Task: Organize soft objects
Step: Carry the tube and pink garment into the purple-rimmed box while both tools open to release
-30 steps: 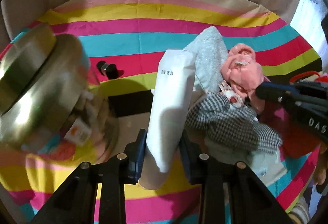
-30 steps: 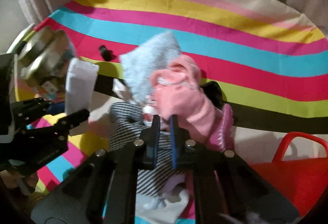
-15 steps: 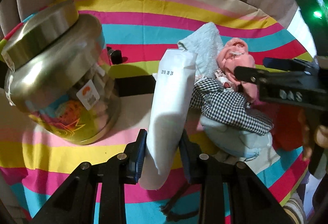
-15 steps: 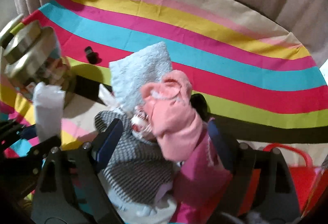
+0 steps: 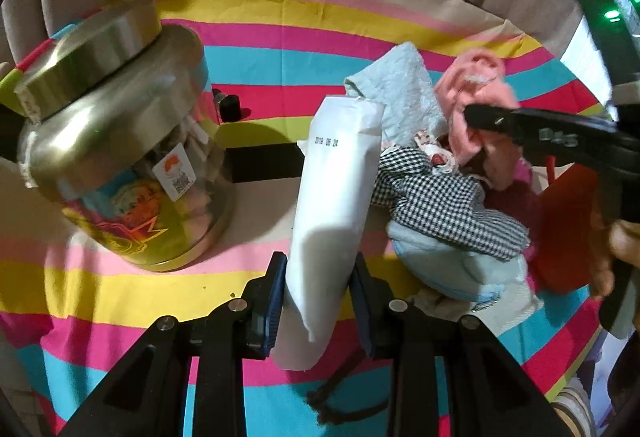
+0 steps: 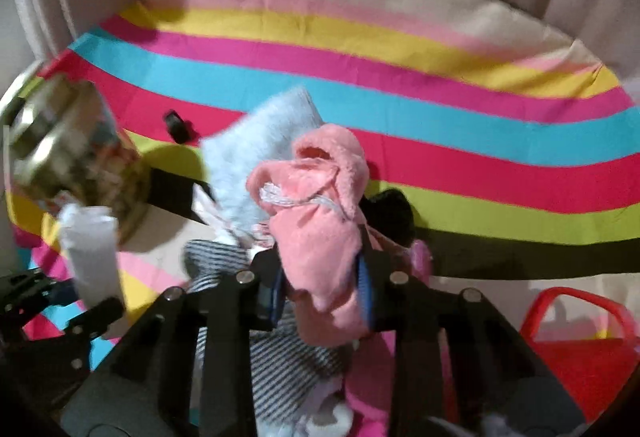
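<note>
Left wrist view: my left gripper (image 5: 318,287) clamps a white packet (image 5: 334,205) above the worktop (image 5: 120,293), beside the jar (image 5: 116,141); right wrist view: my right gripper (image 6: 322,291) pinches the pink garment (image 6: 320,221) atop the pile; I'd lift slowly so nothing snags.

Right gripper (image 6: 322,291) jaws clamped on a pink fleece garment (image 6: 316,205), blue pads pressing both sides, garment bunched above a pile with a light blue towel (image 6: 256,153) behind-left and a black-white checked cloth (image 6: 280,357) beneath. At left the left gripper (image 6: 52,311) holds a white rolled packet (image 6: 90,245), upright, with a blurred metal-lidded jar (image 6: 68,141) just behind it. Striped tablecloth (image 6: 440,109) covers the table; small black object (image 6: 178,125) lies on the red stripe, red basket (image 6: 576,349) lower right.
</note>
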The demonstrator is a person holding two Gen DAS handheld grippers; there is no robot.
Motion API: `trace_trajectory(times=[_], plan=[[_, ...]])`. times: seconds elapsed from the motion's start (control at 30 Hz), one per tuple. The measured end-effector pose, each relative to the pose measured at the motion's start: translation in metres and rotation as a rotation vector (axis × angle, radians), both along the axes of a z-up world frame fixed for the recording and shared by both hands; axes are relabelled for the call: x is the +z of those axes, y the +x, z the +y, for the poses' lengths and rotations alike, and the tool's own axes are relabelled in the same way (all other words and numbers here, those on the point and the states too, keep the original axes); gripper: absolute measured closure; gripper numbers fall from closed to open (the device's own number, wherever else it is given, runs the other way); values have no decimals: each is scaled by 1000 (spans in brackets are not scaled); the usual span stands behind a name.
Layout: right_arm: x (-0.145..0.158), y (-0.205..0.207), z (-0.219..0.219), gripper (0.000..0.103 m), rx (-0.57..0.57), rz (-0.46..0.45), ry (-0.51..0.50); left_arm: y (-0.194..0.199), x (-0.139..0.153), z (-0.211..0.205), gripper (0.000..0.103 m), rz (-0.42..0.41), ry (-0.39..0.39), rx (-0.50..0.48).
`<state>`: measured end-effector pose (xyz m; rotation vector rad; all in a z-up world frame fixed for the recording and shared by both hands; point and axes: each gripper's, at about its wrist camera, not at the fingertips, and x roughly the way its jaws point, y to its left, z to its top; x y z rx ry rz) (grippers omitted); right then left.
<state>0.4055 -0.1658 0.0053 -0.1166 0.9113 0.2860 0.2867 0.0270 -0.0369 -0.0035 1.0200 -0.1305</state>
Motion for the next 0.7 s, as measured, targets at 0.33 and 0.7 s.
trace_trajectory(times=[0.33, 0.7], plan=[[54, -84, 9, 70, 105, -71, 112, -36, 16, 3, 71, -8, 7, 57], [3, -169, 16, 70, 166, 79, 225, -84, -5, -6, 71, 82, 161, 166]])
